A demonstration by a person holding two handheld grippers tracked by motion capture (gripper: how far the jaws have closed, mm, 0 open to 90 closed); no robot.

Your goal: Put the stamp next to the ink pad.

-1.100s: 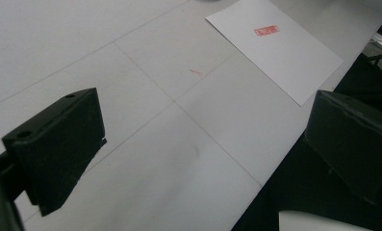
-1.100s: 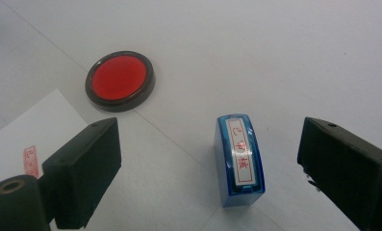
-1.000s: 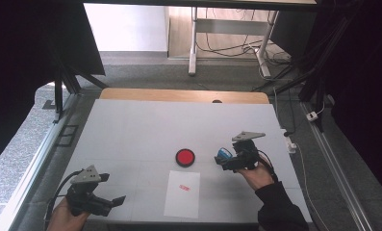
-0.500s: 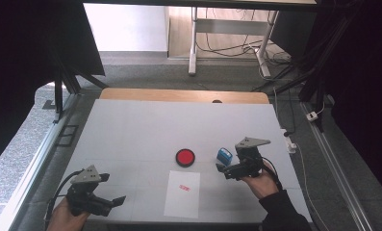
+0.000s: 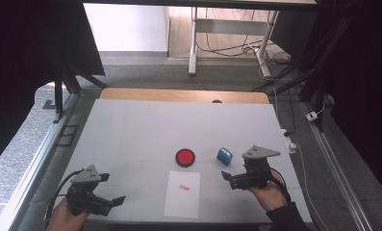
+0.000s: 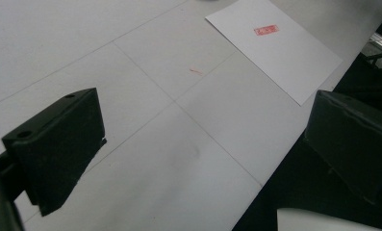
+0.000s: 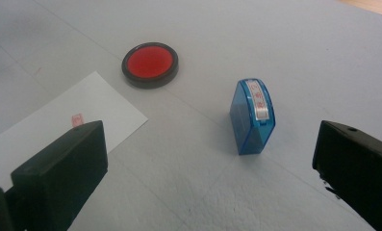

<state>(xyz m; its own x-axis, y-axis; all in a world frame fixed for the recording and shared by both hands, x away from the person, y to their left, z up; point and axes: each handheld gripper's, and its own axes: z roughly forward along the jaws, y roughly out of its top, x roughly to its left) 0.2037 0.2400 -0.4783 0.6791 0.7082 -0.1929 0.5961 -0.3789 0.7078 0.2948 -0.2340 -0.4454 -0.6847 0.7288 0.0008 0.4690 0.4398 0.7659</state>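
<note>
The blue stamp stood upright on the table beside the red ink pad, light, rigid and smooth-sided, best pinched across its 2 broad faces, while the right gripper and left gripper sat with jaws apart, empty.

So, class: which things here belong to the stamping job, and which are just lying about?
Part of the job:
- blue stamp, standing free
- red ink pad
- white paper bearing a red stamp mark
- right gripper, open

Lying about:
- cables on the floor beyond the table
- white plug beside the table
</note>
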